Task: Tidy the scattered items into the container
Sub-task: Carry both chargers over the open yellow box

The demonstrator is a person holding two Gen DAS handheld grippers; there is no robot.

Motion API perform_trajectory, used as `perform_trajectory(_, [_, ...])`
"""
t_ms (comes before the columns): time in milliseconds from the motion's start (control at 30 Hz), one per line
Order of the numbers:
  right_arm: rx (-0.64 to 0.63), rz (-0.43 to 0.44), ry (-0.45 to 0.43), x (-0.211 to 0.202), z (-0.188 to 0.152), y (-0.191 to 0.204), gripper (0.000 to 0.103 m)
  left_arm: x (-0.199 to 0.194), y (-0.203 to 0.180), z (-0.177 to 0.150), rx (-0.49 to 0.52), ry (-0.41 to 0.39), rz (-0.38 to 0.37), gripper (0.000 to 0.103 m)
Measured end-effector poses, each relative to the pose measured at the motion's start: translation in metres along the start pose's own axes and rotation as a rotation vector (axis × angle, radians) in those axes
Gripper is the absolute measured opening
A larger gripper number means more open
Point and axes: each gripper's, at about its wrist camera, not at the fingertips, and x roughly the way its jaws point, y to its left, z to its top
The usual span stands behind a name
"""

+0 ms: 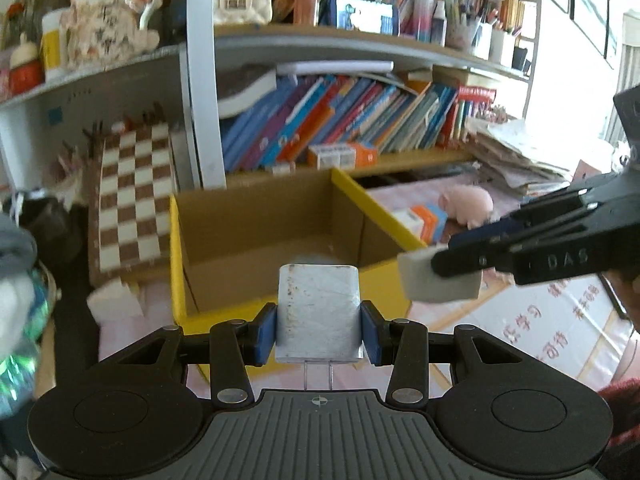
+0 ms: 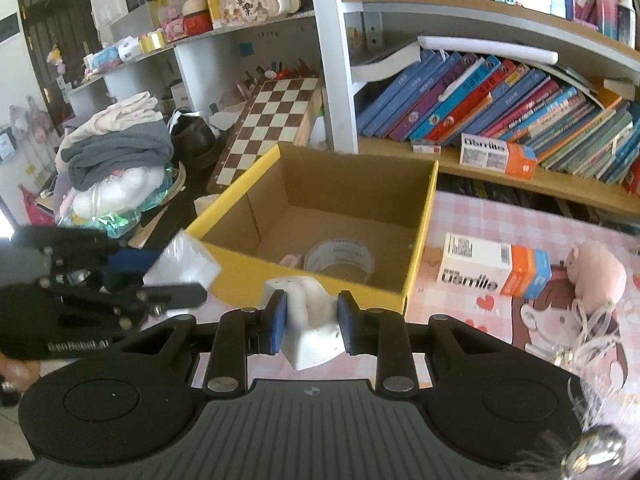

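A cluttered desk under a pink checked cloth sits before shelves of leaning books, with a chessboard [image 1: 132,196] propped at the back. In the left wrist view the left gripper [image 1: 319,330] is clenched on a white charger block [image 1: 318,312], prongs pointing back toward the camera, its long axis running straight ahead toward the yellow cardboard box [image 1: 178,272], whose near rim lies just beyond and below the jaws. From the right, the right gripper [image 1: 442,266] reaches in holding a grey-white eraser block [image 1: 440,284] close above the box's near right corner. In the right wrist view the right gripper [image 2: 312,322] is closed on that eraser block [image 2: 310,332], with the box [image 2: 420,236] directly ahead; a tape roll [image 2: 340,260] and a small pink thing [image 2: 291,260] already lie inside. The left gripper [image 2: 172,280] carries the charger block [image 2: 182,262] at the box's near left corner. A medicine carton [image 2: 494,266] and a pink plush pig [image 2: 596,272] lie on the cloth right of the box, nearer the right hand. Both loads look about equally close to the opening; each needs to travel forward over the rim.
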Motion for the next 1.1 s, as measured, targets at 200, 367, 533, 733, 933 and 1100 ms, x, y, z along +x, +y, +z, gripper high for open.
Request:
perform_trajectory(200, [-0.047, -0.024, -0.024, 0.014, 0.023, -0.003, 0.026, 0.013, 0.018, 0.023, 0.035, -0.034, 0.015, 0.042])
perform_trajectory(367, [-0.096, -0.035, -0.024, 0.035, 0.042, -0.005, 0.026, 0.036, 0.035, 0.039, 0.03, -0.029, 0.025, 0.042])
perform_trajectory(533, [-0.141, -0.043, -0.004, 0.074, 0.059, -0.007, 0.026, 0.068, 0.049, 0.048, 0.015, -0.007, 0.065, 0.042])
perform_trajectory(733, [-0.182, -0.075, 0.066, 0.138, 0.081, -0.013, 0.026, 0.113, 0.066, 0.052, -0.023, 0.039, 0.124, 0.042])
perform_trajectory(933, [-0.244, -0.105, 0.17, 0.191, 0.089, -0.018, 0.026, 0.139, 0.071, 0.051, -0.005, 0.099, 0.138, 0.042])
perform_trajectory(1100, [-0.283, -0.128, 0.247, 0.225, 0.092, -0.025, 0.026, 0.16, 0.074, 0.051, 0.01, 0.15, 0.149, 0.042])
